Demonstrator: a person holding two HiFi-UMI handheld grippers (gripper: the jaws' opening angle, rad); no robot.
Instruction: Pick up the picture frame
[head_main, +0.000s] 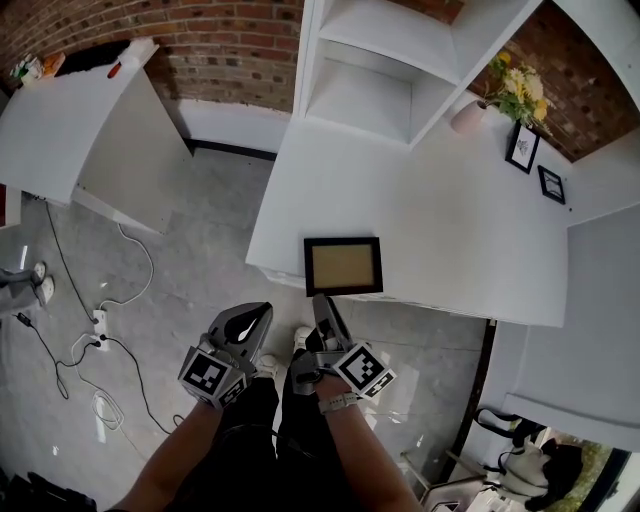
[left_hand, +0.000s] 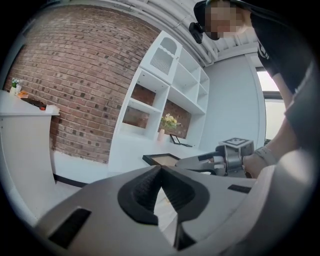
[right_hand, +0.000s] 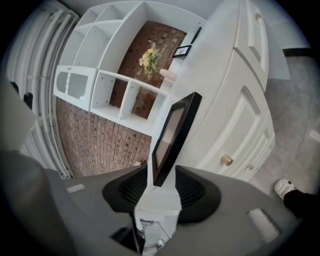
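The flat black picture frame with the tan middle lies on the white tabletop, right at its front edge. It may poke out over the edge a little. The right gripper is turned on its side at that edge. Its two jaws stand wide apart, and a corner of the picture frame sits in the gap between them. The pads do not press on it, so nothing is held. The left gripper hangs just beside it, out in front of the tabletop and over the floor. Its jaws are together at the tips, with nothing in them.

I think the step now is to get a good hold. The right gripper should slide on a bit more, so the pads cover more of the black rim and not just the corner. The rim should sit in the middle of the gap. Then the jaws should squeeze slowly and lift gently, so the picture frame does not tip or slip off onto the floor.

Now the count:
- One picture frame at the front.
- Two small black framed pictures at the back.
- One pink vase with yellow flowers near them.
- One white shelf unit.
- Two grippers.
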